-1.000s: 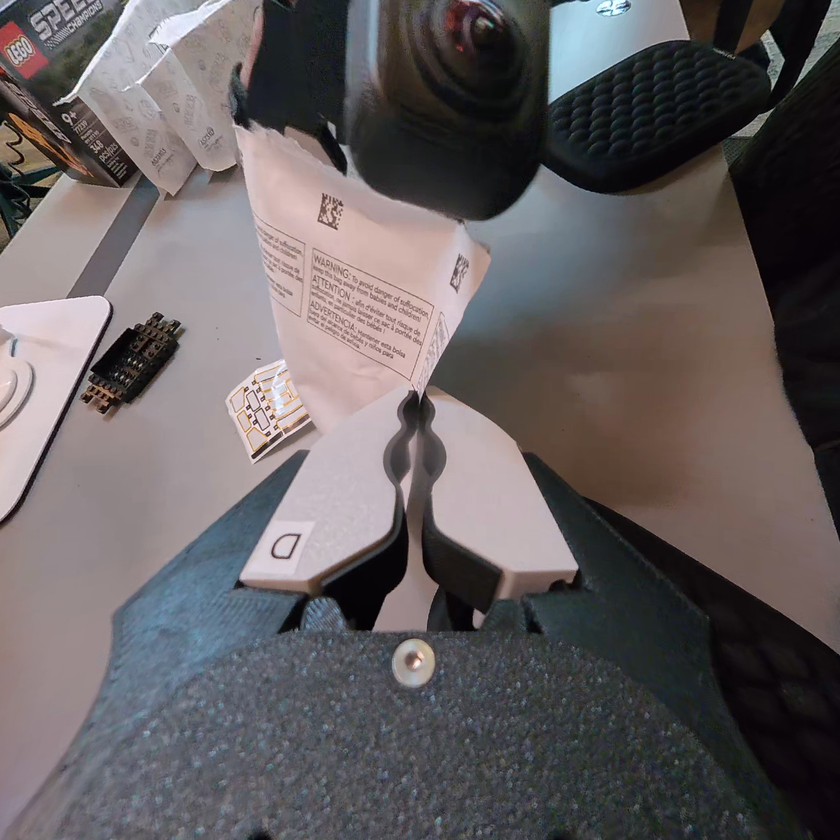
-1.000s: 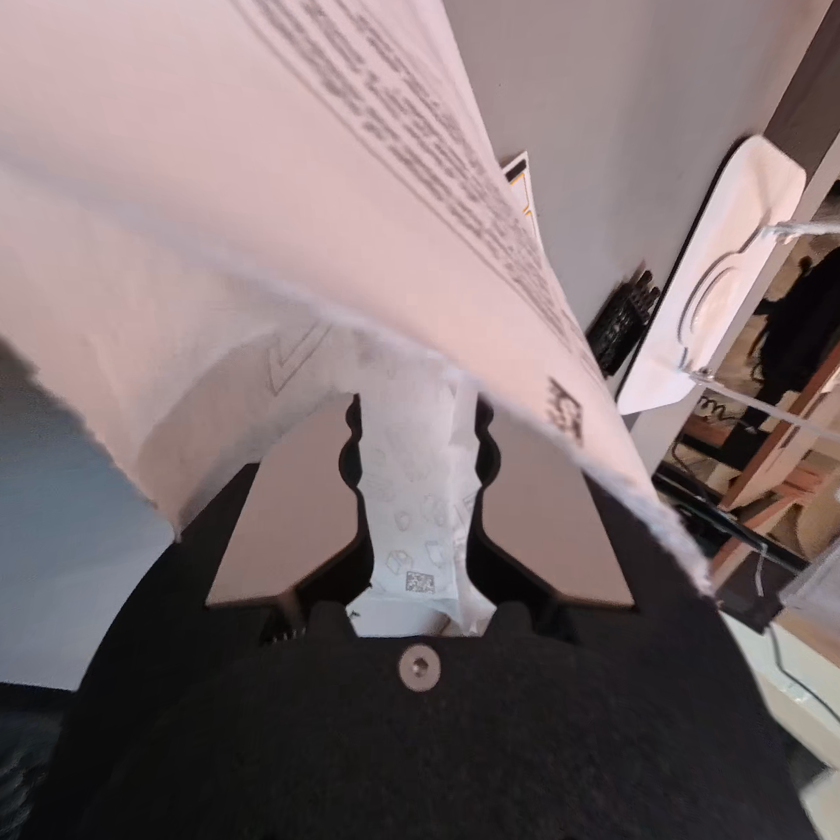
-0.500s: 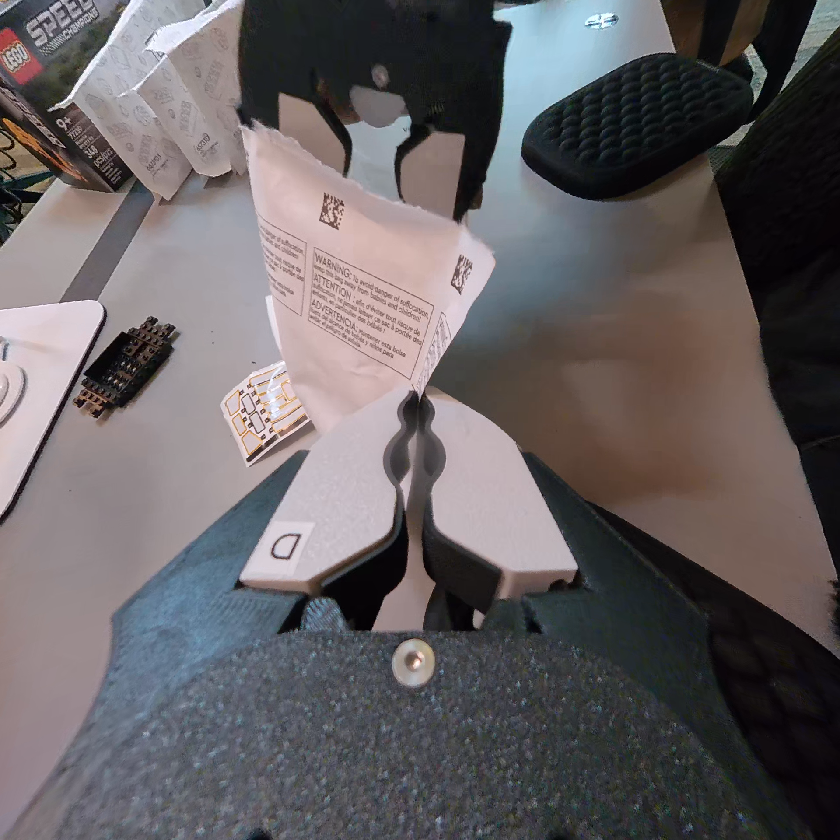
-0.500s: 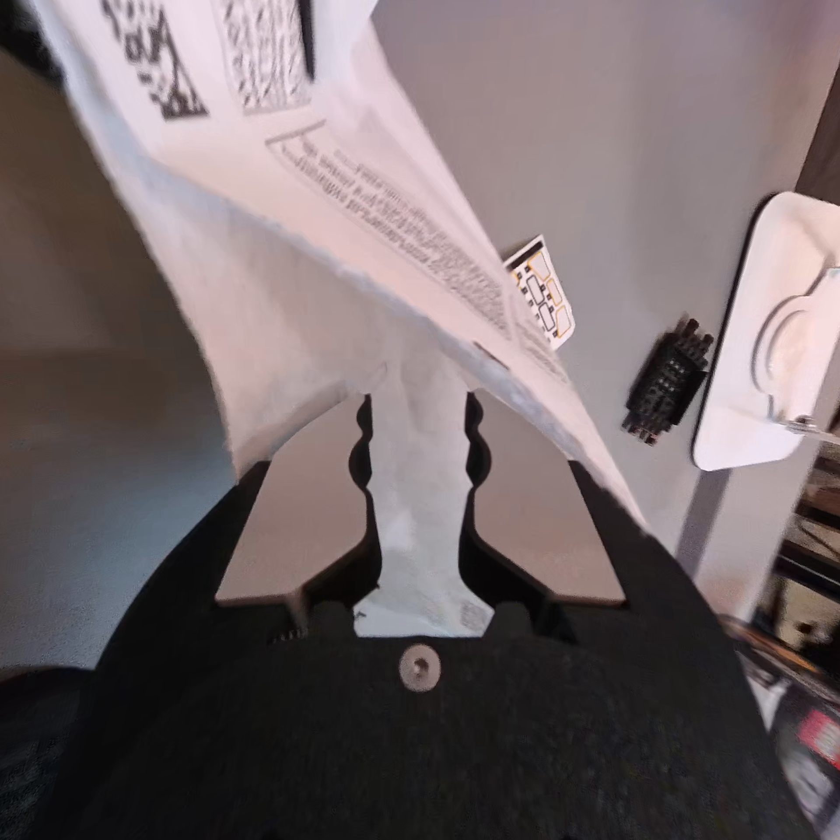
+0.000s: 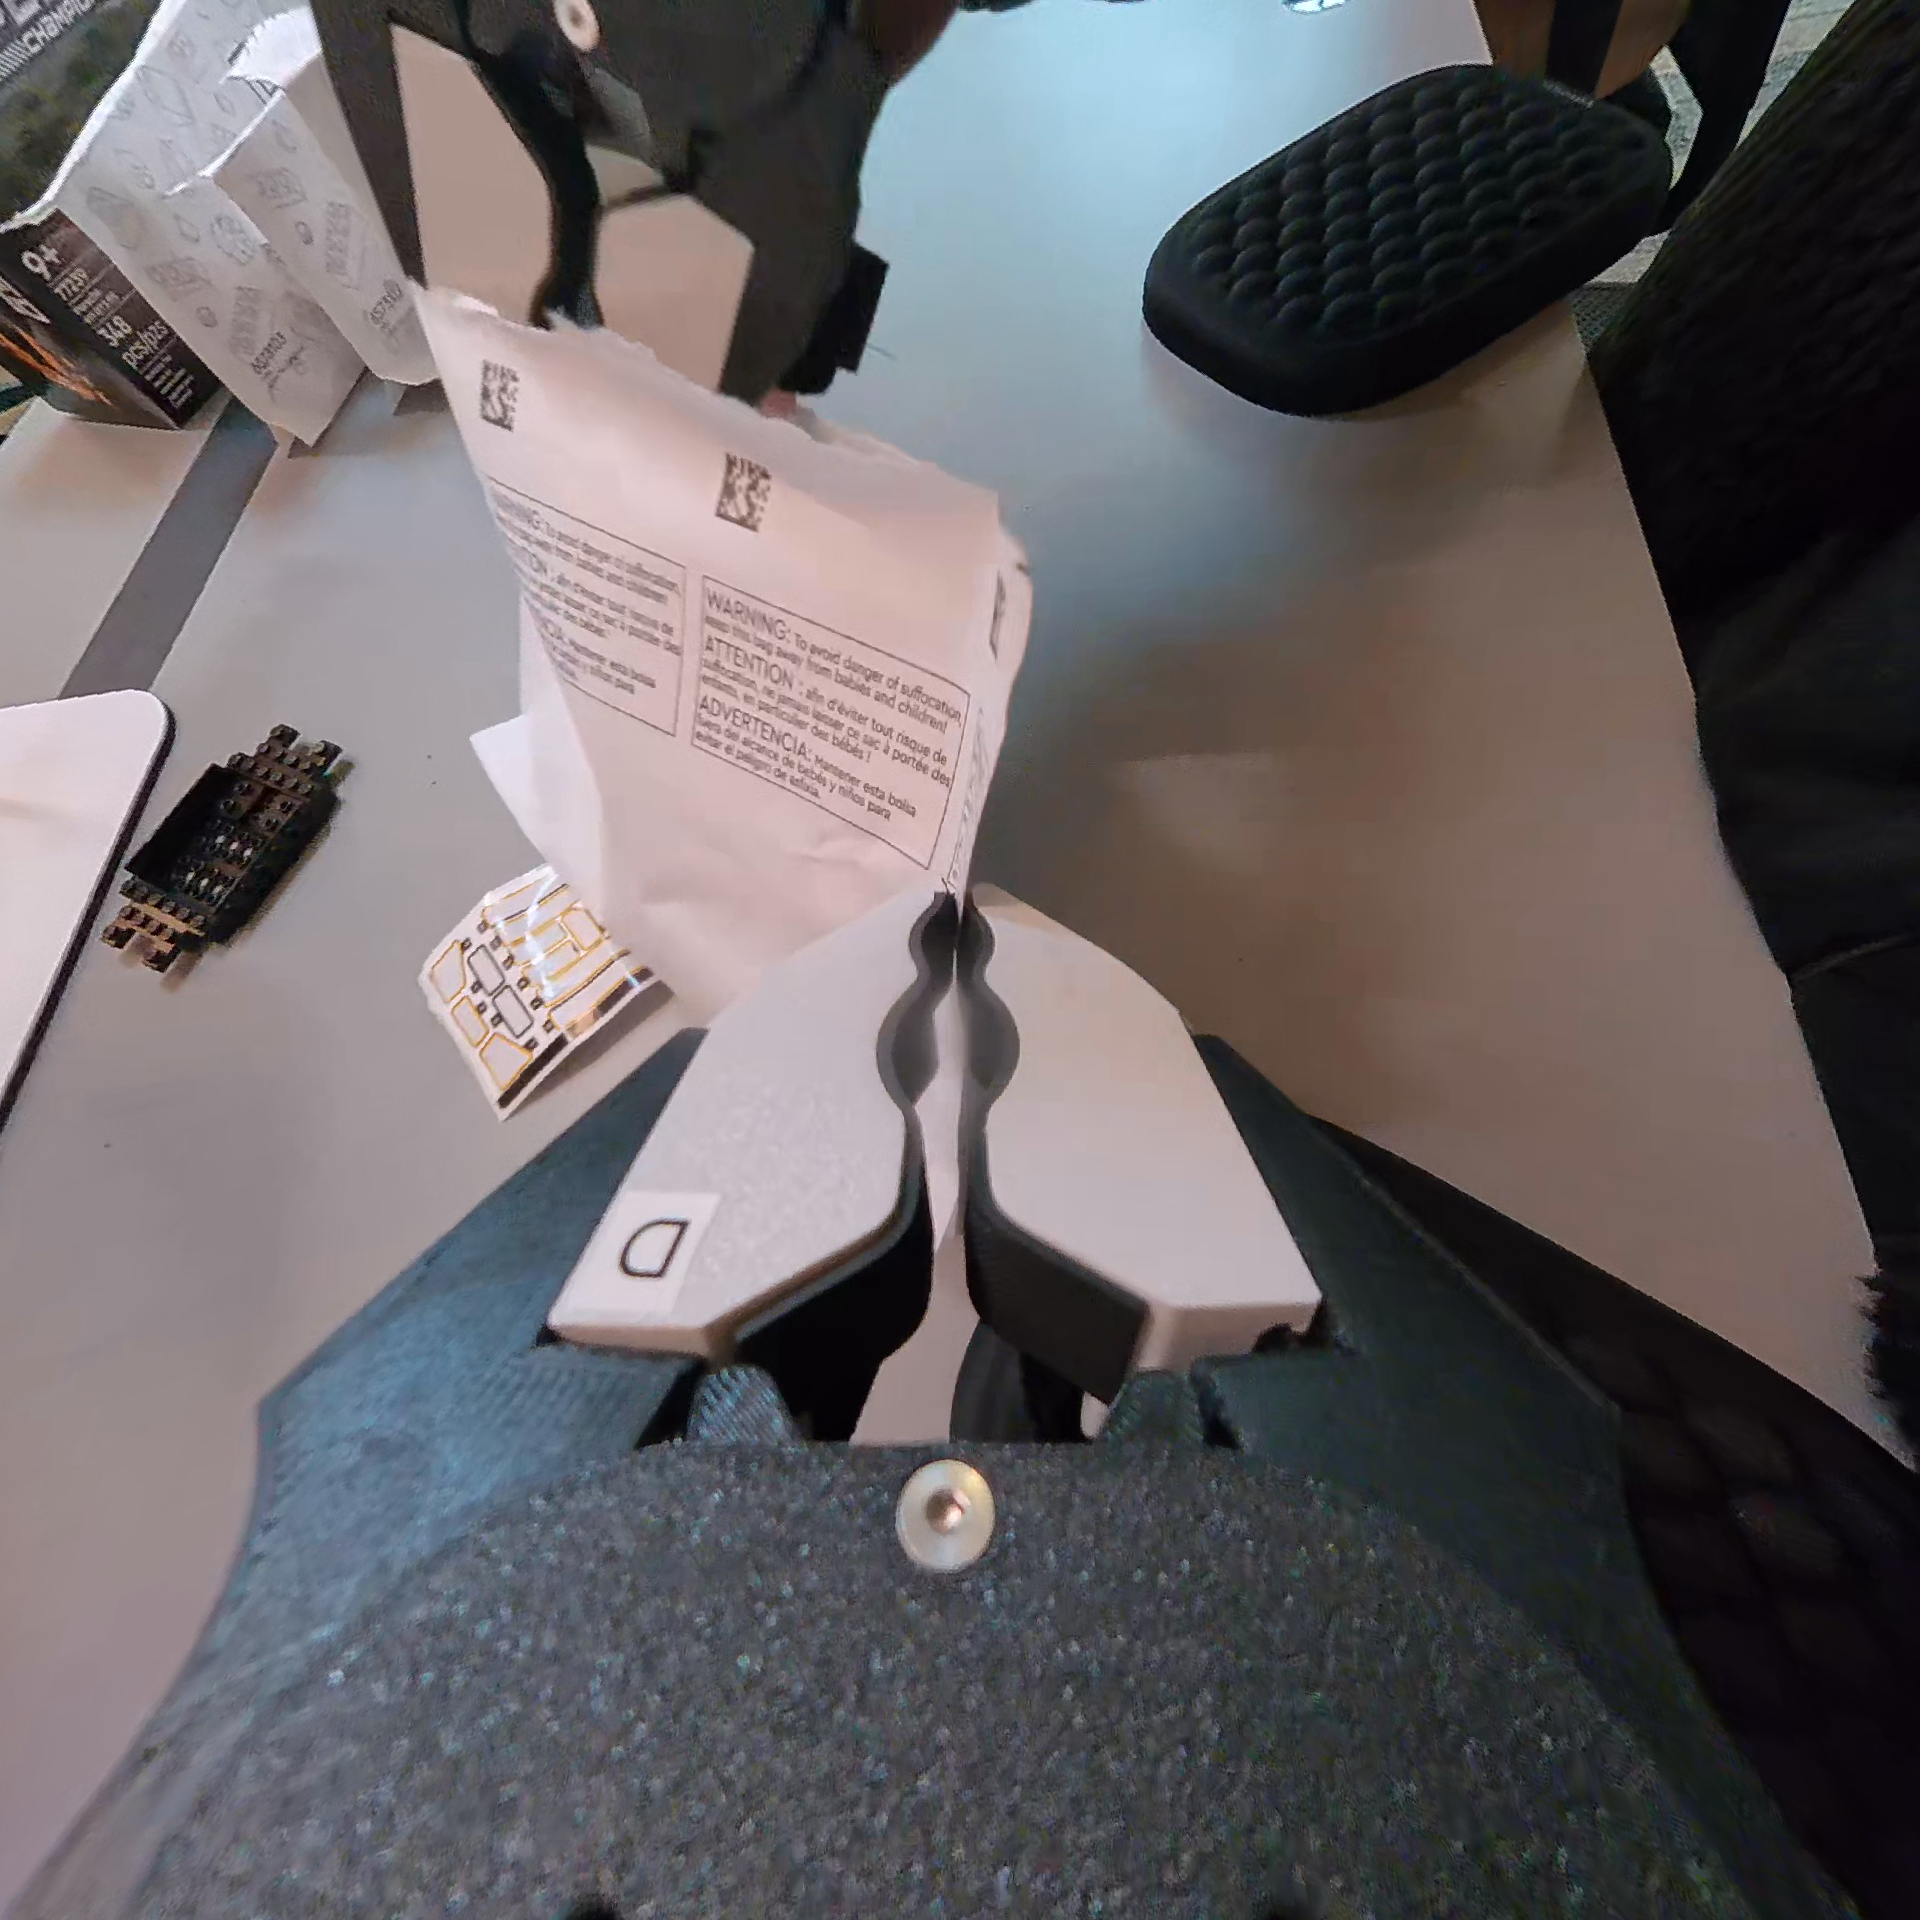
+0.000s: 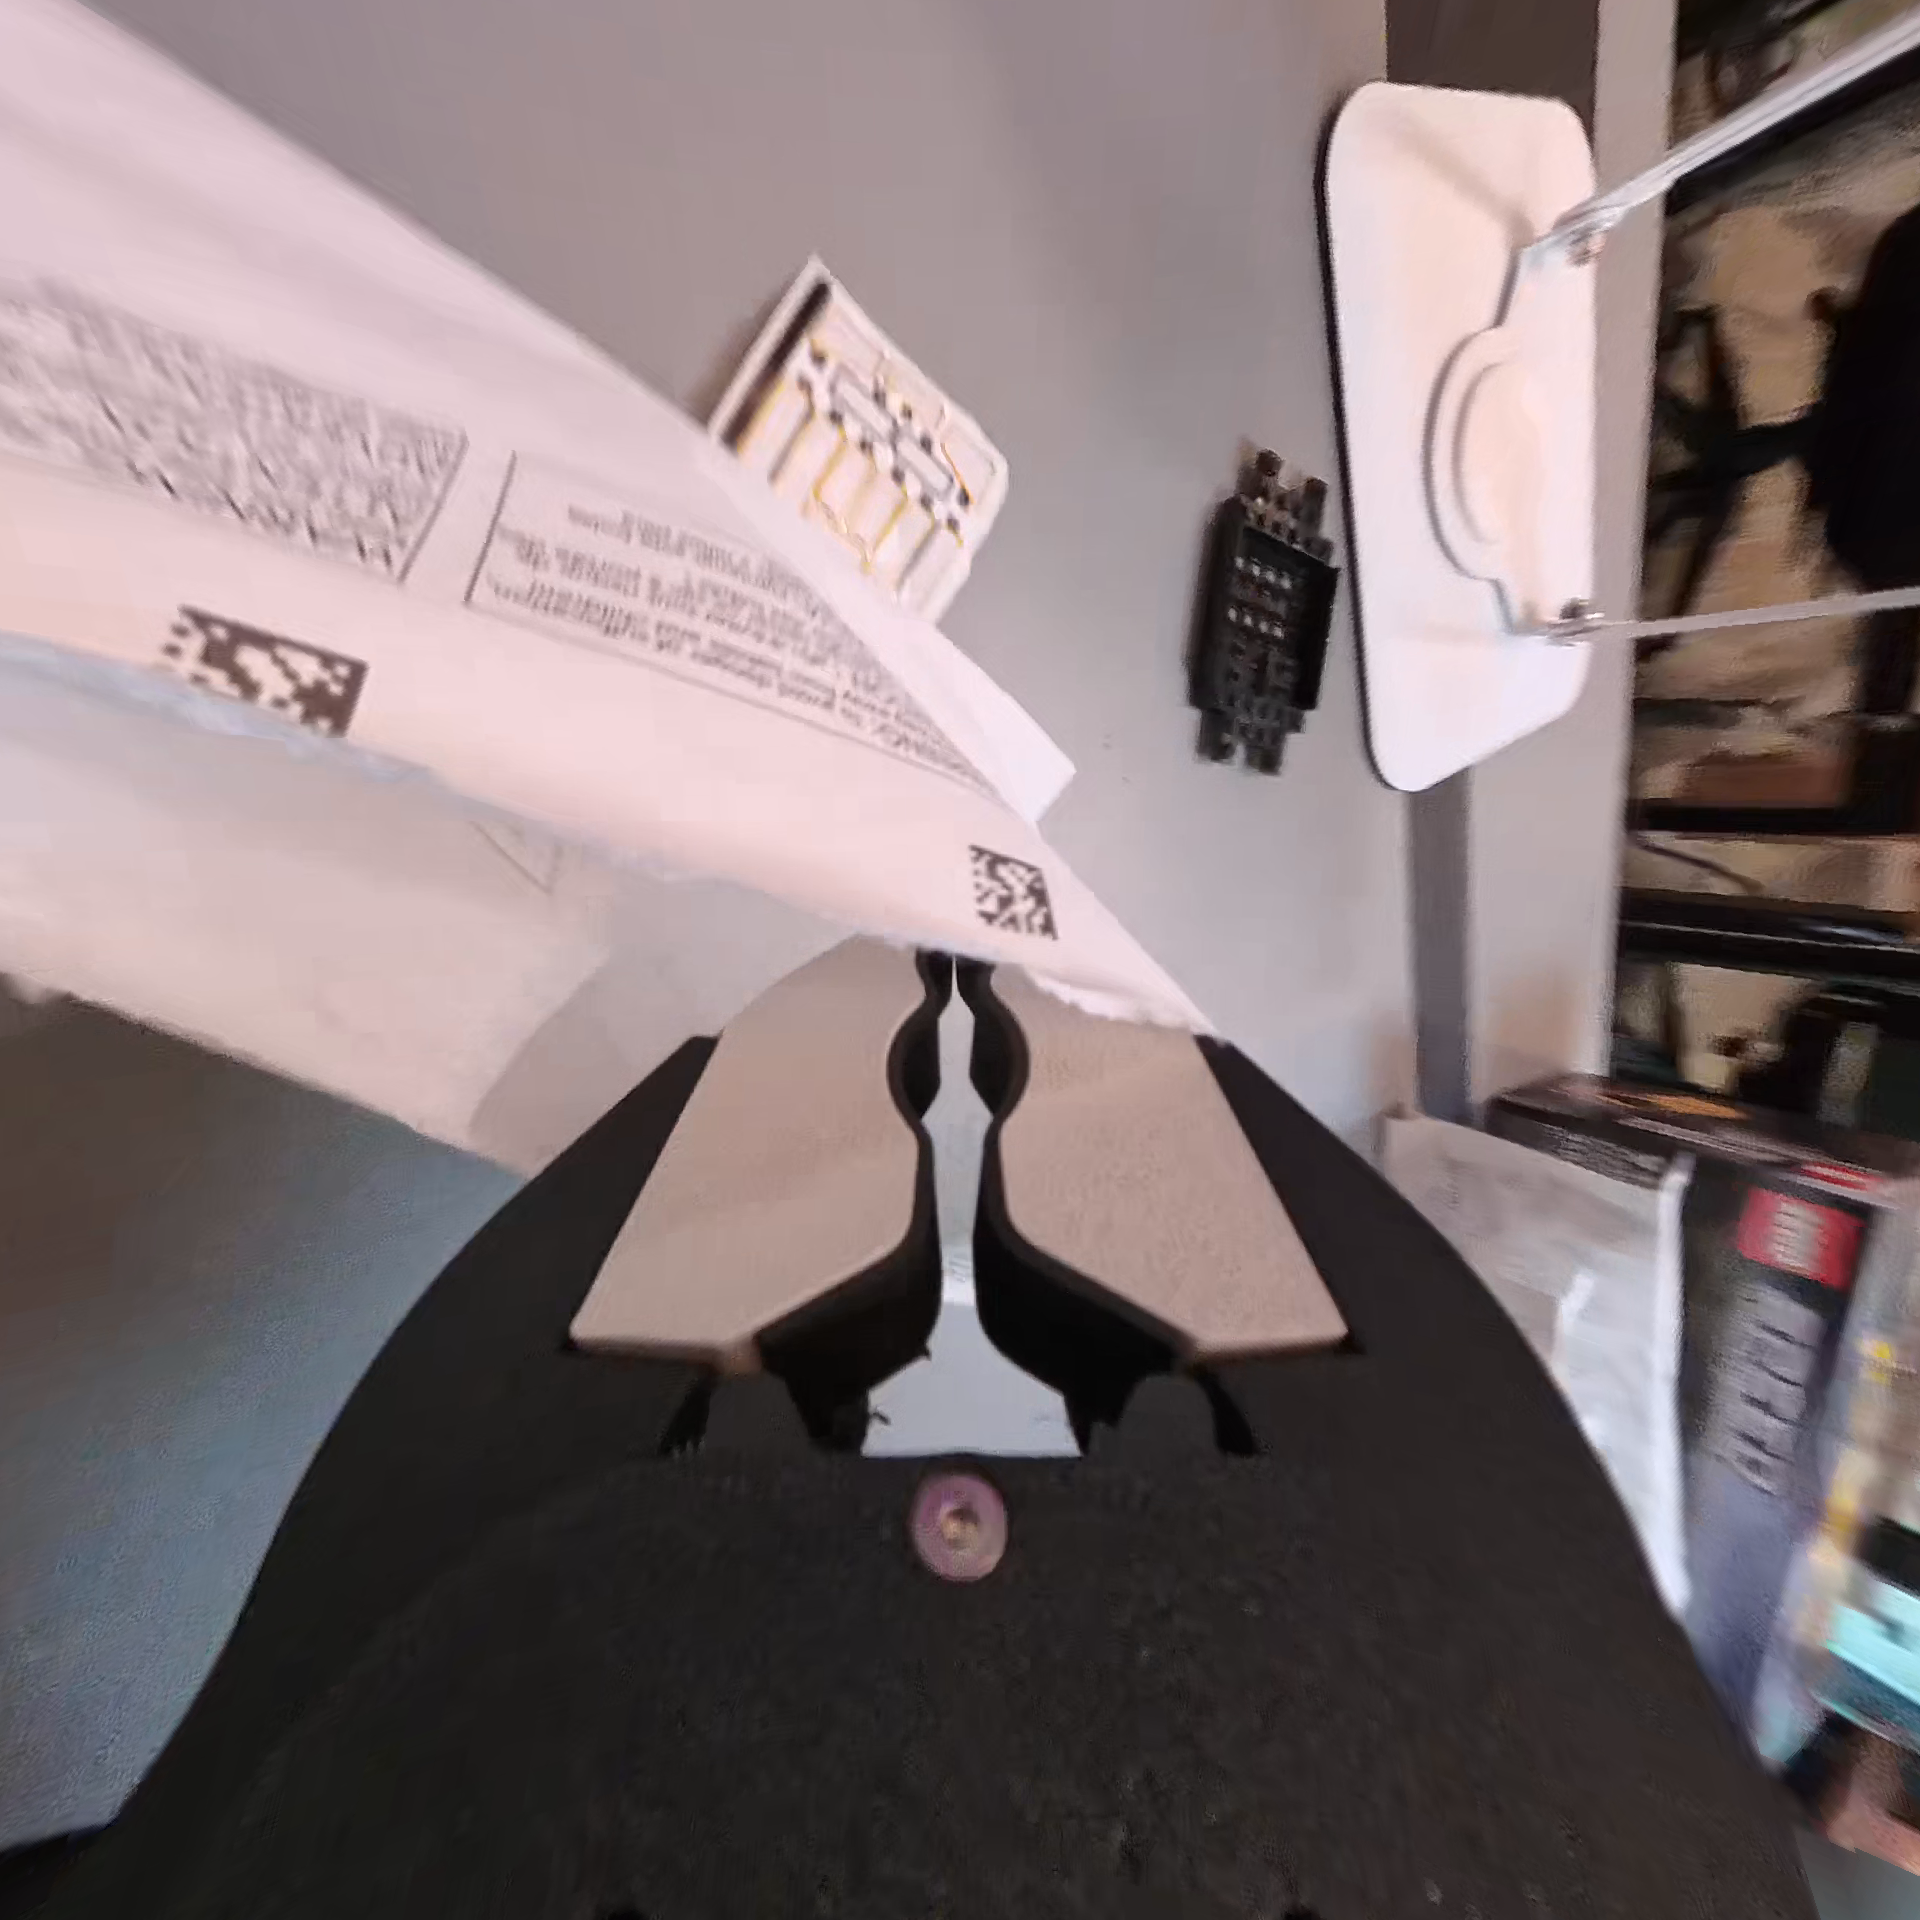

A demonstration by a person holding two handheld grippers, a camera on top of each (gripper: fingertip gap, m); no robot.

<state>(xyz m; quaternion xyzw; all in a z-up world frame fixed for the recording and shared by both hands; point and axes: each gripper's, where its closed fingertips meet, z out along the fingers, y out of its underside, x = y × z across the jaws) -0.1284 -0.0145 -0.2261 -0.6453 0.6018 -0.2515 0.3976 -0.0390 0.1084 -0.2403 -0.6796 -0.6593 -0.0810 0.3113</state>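
Note:
A white paper bag [image 5: 748, 675] with printed boxes and a torn top edge is held up above the grey table [image 5: 1299, 675]. My left gripper [image 5: 951, 914] is shut on the bag's lower right corner. My right gripper [image 6: 954, 971] is shut, its tips on the bag's [image 6: 416, 831] torn top edge, which covers them. It also shows in the left wrist view [image 5: 623, 312], behind the top of the bag. The bag's inside is hidden.
A sticker sheet [image 5: 530, 987] with gold outlines lies under the bag. A black brick assembly [image 5: 229, 831] and a white tray [image 5: 62, 790] lie to its left. Other white paper bags [image 5: 239, 229] and a dark box [image 5: 73, 343] stand at the far left. A black padded chair part [image 5: 1403, 208] overhangs the far right.
My right gripper has gone from open around the bag's top to shut on its torn edge and has swung round. The bag's top has turned. My left gripper has kept its hold.

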